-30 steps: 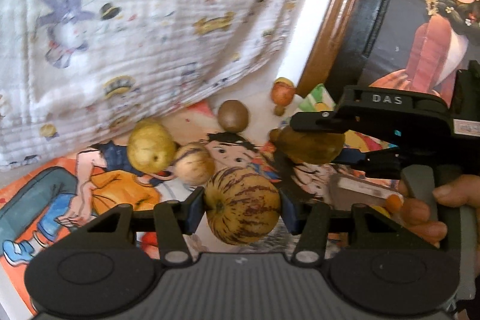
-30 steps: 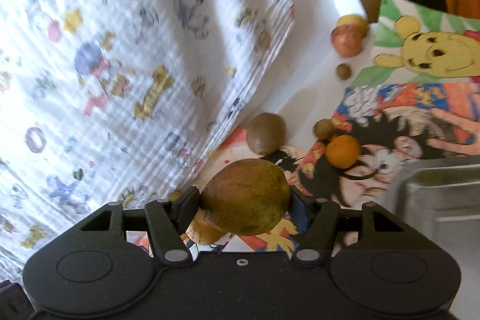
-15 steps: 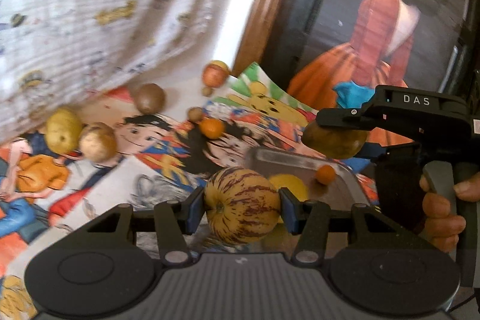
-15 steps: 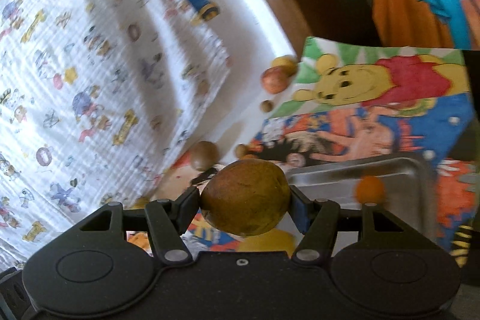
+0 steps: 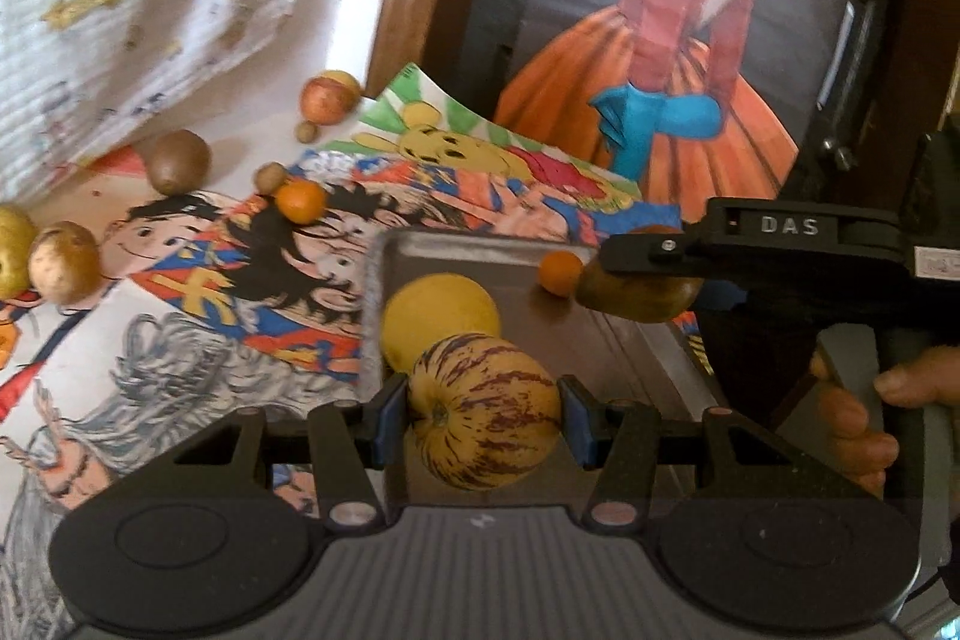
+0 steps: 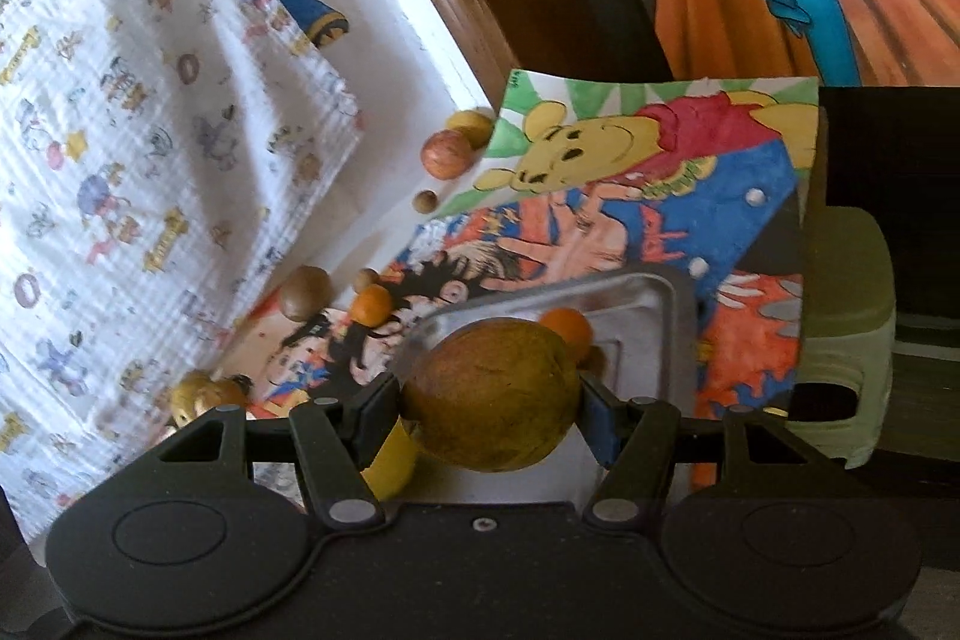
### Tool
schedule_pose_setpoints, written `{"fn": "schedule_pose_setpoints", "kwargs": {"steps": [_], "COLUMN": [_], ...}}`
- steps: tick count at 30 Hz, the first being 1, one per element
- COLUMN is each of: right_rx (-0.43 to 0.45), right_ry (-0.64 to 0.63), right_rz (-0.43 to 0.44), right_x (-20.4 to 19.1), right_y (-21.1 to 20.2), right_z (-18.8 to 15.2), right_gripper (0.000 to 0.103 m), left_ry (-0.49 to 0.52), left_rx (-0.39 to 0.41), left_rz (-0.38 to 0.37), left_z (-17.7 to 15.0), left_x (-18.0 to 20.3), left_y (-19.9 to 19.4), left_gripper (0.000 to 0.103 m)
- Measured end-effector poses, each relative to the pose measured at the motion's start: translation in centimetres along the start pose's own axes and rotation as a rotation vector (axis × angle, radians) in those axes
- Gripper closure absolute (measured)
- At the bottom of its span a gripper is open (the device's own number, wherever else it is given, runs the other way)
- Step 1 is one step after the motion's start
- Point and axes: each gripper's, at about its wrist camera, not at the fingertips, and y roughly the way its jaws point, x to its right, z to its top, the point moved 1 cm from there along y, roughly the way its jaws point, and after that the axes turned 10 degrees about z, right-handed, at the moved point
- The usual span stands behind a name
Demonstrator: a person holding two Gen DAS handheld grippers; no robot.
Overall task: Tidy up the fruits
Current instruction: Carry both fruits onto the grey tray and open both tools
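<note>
On my left wrist view the metal tray sits on the cartoon-printed sheet, and both my tools are over it. My left gripper is closed onto a striped yellow melon, its blue pads pressed against either side, with the fruit held above the tray's near end. Just behind that melon a plain yellow fruit lies in the tray, and a small orange rests near the tray's far edge. My right gripper is clamped the same way on a brownish-green pear, which hangs over the tray close beside that small orange; a hand grips its handle at the right of the left view. Outside the tray, to its left on the sheet, I see a second small orange, a brown kiwi, a reddish apple and two pale round fruits at the left margin, all well apart from both tools
</note>
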Motion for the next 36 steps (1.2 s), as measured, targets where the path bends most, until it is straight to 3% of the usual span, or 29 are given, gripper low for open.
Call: {"fn": "schedule_pose_setpoints", "kwargs": {"steps": [11,19,36], "right_rx": [-0.002,0.000,-0.004], "right_ry": [-0.044,-0.050,-0.025], "right_rz": [-0.015,-0.011,-0.020], "right_x": [1.5,1.9,2.8], "right_y": [1.3,2.2,3.2], "right_z": [-0.9,-0.9,-0.6], "right_gripper": [0.038,0.038,0.038], "left_ry": [0.038,0.128,0.176], "left_rx": [-0.029,0.007,0.032], "left_rz": [0.016,0.034,0.050], "left_z": [-0.1,0.6,0.7], "left_x": [0.9,1.3,1.3], "left_y": [2.4,3.0,4.4], "left_gripper": [0.046,0.046,0.046]}}
